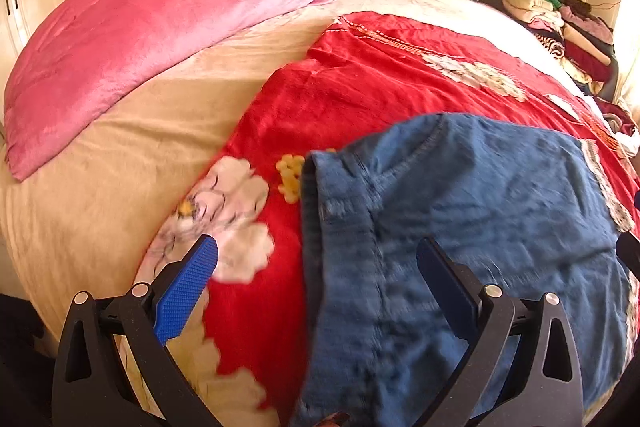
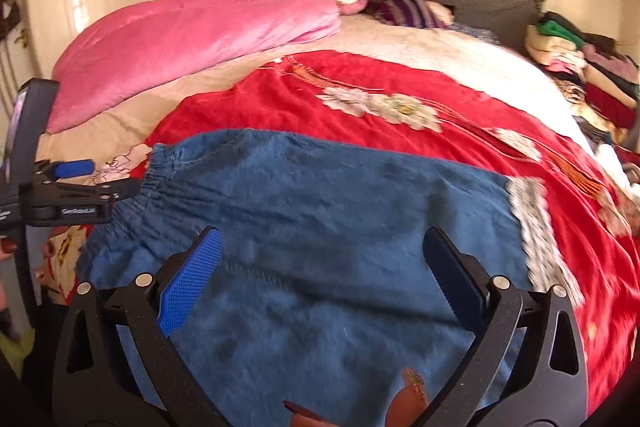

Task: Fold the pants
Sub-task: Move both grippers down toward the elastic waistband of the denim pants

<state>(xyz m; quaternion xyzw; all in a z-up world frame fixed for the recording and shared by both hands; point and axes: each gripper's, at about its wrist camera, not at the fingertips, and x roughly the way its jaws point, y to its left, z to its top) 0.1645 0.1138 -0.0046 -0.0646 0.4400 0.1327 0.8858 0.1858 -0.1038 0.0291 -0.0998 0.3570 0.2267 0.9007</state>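
Lying under both released tools, left (image 1: 318, 269) and right (image 2: 320, 259), blue pants (image 2: 320, 195).

Blue denim pants (image 2: 320, 227) lie on a red, white-flowered blanket (image 2: 400, 91); pink quilt (image 1: 160, 27) beyond.

Red floral blanket (image 1: 360, 95) beside pink quilt (image 1: 160, 27); clothes pile (image 2: 580, 67) far right

Jeans (image 2: 320, 227) cut off below
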